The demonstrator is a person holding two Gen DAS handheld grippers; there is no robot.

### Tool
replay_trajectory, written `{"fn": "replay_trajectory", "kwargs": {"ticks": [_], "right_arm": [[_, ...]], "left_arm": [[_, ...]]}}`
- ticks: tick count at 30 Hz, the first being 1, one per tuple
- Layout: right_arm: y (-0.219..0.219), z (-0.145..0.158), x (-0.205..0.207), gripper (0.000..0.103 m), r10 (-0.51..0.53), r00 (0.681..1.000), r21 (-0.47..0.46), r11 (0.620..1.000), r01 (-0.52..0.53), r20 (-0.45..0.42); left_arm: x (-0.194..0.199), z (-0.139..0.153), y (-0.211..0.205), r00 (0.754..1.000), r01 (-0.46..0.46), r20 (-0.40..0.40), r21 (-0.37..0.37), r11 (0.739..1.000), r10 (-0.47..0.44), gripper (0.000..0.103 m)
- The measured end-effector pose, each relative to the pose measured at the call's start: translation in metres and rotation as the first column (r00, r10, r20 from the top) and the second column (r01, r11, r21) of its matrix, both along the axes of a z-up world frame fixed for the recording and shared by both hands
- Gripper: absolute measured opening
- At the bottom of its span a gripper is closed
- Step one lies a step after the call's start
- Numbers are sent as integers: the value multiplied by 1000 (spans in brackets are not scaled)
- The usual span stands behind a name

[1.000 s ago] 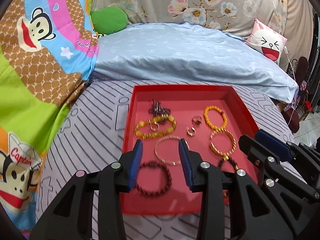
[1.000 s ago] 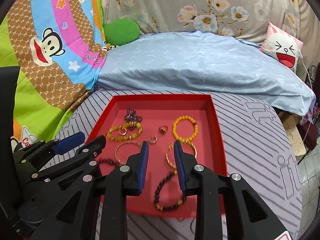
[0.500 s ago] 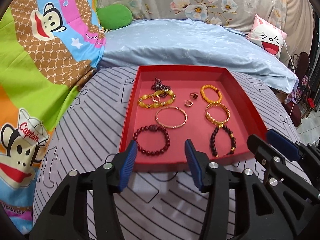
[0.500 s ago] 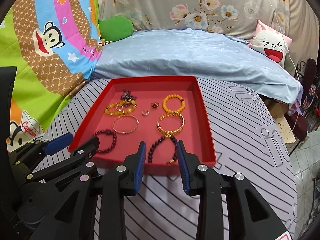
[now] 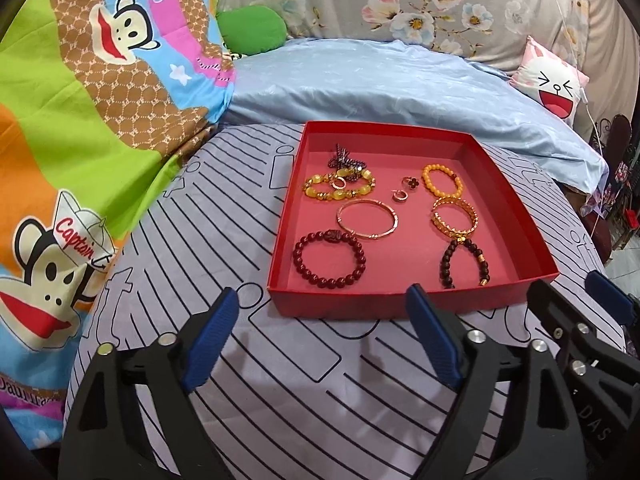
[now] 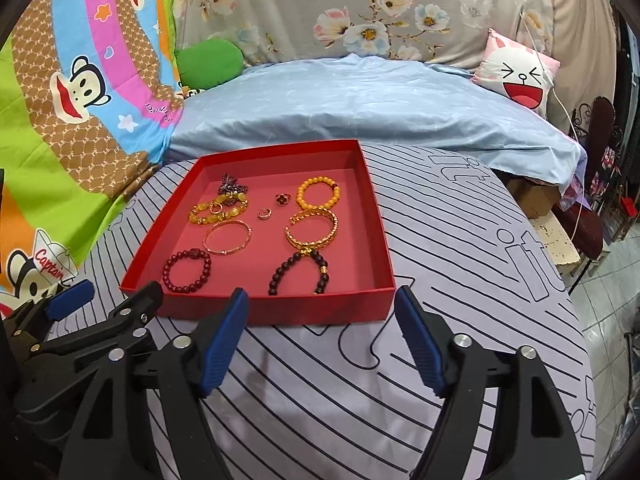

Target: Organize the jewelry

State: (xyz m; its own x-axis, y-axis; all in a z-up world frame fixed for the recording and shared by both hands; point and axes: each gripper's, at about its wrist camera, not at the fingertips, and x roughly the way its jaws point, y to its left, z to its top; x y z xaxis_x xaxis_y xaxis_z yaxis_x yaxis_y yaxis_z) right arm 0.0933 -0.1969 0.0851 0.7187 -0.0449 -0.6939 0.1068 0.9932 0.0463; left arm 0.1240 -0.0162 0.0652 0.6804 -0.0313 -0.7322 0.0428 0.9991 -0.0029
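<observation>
Bracelets [image 5: 329,259] and rings lie sorted in red tray [image 5: 332,307]; both grippers' fingers opening, empty.

- You get bright, even indoor light in both views, and colours read strongly.
- Beneath your open jaws, soft shadows fall on the striped cloth [image 5: 304,392], with blurred edges.
- Ahead of the jaws, the red tray [image 5: 332,306] and its beads look sharp, with small glints on the gold bangle [image 5: 367,220].
- Straight lines bow toward the borders, and dark corners ring each picture.
- No motion blur shows.
</observation>
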Motion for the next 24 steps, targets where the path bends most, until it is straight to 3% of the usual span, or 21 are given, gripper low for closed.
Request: {"fn": "replay_trajectory", "kwargs": {"ticks": [7,24], "right_arm": [[-1,-2,-5,84,-6,1000,-3,1000,6,-1],[-2,-7,-9,86,-19,1000,5,1000,19,-11]], "left_arm": [[-4,-4,7,1000,-15,-10,-12,1000,15,94],[-7,-9,10,1000,-17,-19,-12,1000,17,95]]}}
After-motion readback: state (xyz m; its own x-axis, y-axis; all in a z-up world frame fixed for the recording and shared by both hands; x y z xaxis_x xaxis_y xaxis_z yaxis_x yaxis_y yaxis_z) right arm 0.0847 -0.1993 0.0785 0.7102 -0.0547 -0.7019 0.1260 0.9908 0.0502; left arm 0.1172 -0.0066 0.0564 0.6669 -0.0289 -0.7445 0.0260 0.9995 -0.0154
